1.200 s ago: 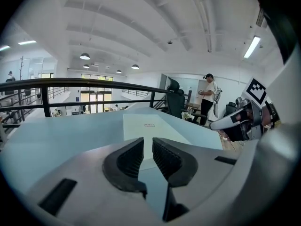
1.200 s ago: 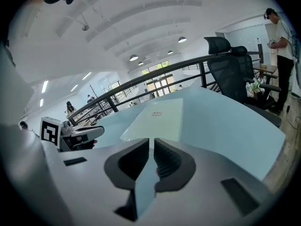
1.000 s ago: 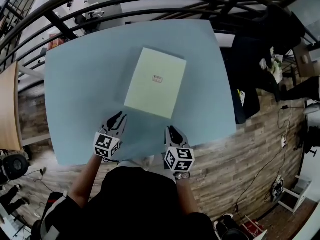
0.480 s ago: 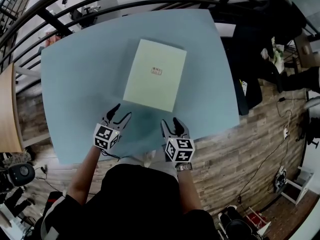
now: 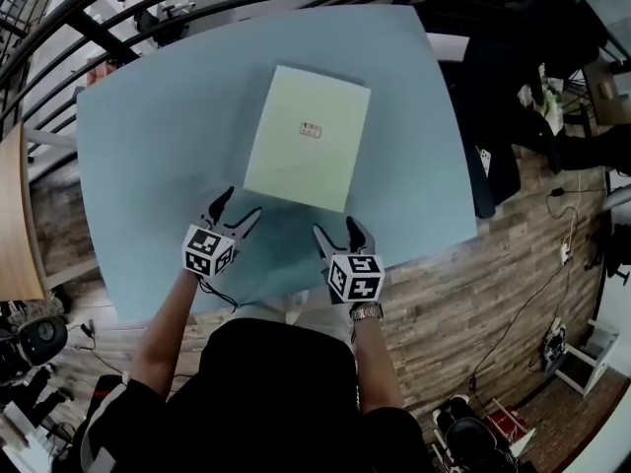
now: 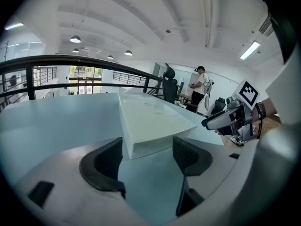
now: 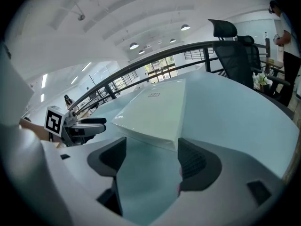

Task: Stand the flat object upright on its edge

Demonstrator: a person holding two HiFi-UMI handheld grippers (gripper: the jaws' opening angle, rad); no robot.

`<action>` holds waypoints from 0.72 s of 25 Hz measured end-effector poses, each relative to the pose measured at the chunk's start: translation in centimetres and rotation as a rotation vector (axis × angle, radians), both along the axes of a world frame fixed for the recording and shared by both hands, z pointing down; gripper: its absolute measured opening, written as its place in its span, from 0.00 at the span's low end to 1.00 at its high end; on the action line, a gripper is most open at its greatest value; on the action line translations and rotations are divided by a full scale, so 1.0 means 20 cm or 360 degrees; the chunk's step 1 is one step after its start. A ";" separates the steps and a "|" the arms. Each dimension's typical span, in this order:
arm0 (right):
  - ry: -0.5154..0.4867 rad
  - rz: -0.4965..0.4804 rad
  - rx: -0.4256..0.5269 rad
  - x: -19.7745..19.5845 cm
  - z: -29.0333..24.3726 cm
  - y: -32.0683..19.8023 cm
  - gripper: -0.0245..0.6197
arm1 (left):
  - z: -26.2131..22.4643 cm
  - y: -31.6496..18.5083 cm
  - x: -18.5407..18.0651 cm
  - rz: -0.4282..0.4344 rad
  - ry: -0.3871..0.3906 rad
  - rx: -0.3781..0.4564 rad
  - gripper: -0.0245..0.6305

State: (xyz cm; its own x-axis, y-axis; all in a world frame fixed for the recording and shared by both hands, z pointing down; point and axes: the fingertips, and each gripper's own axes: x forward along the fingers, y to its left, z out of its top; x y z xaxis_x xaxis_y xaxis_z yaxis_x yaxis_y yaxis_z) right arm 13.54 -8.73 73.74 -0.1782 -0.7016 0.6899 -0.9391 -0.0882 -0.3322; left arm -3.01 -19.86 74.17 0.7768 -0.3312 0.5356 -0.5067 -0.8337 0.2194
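1. Now the flat box lies face-down on the table, long axis running away from the person
2. Left gripper and right gripper, jaws just opened wide with nothing between them, sit equally near its closest short edge

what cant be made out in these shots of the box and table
- Print on the label of the flat box: too small to read, all views.
- Underside of the box: hidden against the table, all views.
- Near table edge: head view, partly covered by the person's torso and arms.
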 end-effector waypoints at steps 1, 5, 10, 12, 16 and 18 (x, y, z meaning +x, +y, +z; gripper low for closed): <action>0.0012 -0.0027 -0.0016 0.00 0.02 0.00 0.54 | 0.01 0.00 0.01 0.0006 -0.0005 -0.0003 0.52; 0.0048 -0.0083 -0.0070 0.01 0.08 -0.03 0.56 | 0.06 0.00 0.05 0.0062 -0.0039 -0.0008 0.54; 0.0049 -0.0079 -0.0100 0.01 0.12 -0.05 0.56 | 0.12 -0.01 0.07 0.0100 -0.0072 -0.0031 0.54; 0.0052 -0.0070 -0.0110 0.02 0.14 -0.06 0.56 | 0.13 -0.02 0.07 0.0103 -0.0083 -0.0021 0.54; 0.0058 -0.0061 -0.0120 0.04 0.17 -0.08 0.56 | 0.15 -0.03 0.08 0.0106 -0.0092 -0.0027 0.54; 0.0058 -0.0072 -0.0118 0.04 0.17 -0.09 0.56 | 0.16 -0.02 0.08 0.0115 -0.0098 -0.0032 0.54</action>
